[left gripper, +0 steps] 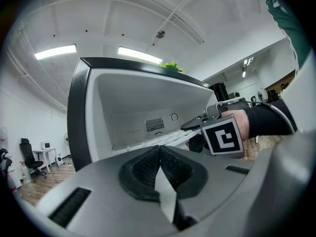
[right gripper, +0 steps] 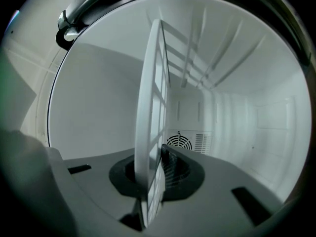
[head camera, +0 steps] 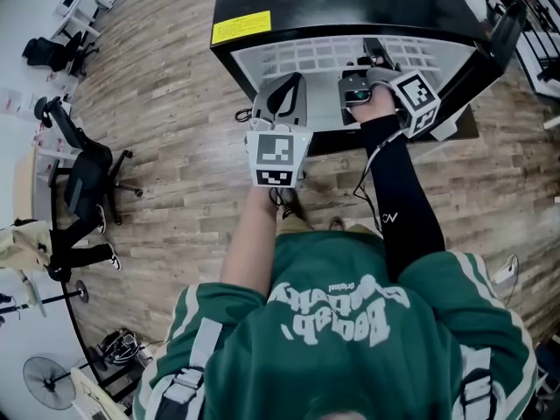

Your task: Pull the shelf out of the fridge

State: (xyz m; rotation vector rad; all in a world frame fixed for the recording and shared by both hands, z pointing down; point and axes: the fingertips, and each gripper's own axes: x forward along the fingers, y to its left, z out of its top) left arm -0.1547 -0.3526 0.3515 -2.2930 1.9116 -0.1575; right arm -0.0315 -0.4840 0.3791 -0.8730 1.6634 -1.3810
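A black mini fridge [head camera: 236, 7] stands open in front of me, its white grid shelf [head camera: 306, 57] lying inside. My right gripper [head camera: 357, 81] reaches in at the shelf's right front and is shut on the shelf. In the right gripper view the shelf [right gripper: 150, 107] runs edge-on between the pads of the right gripper [right gripper: 155, 169]. My left gripper [head camera: 282, 94] sits at the shelf's front edge, left of the right one. In the left gripper view the left gripper [left gripper: 159, 154] has its pads pressed together with nothing between them, and the shelf [left gripper: 170, 139] lies just beyond.
The fridge door [head camera: 503, 24] hangs open at the right. A yellow sticker [head camera: 241, 26] marks the fridge top. A black office chair [head camera: 83, 182] and a floor fan [head camera: 48, 379] stand on the wooden floor to the left. The person's feet [head camera: 293, 208] are close to the fridge.
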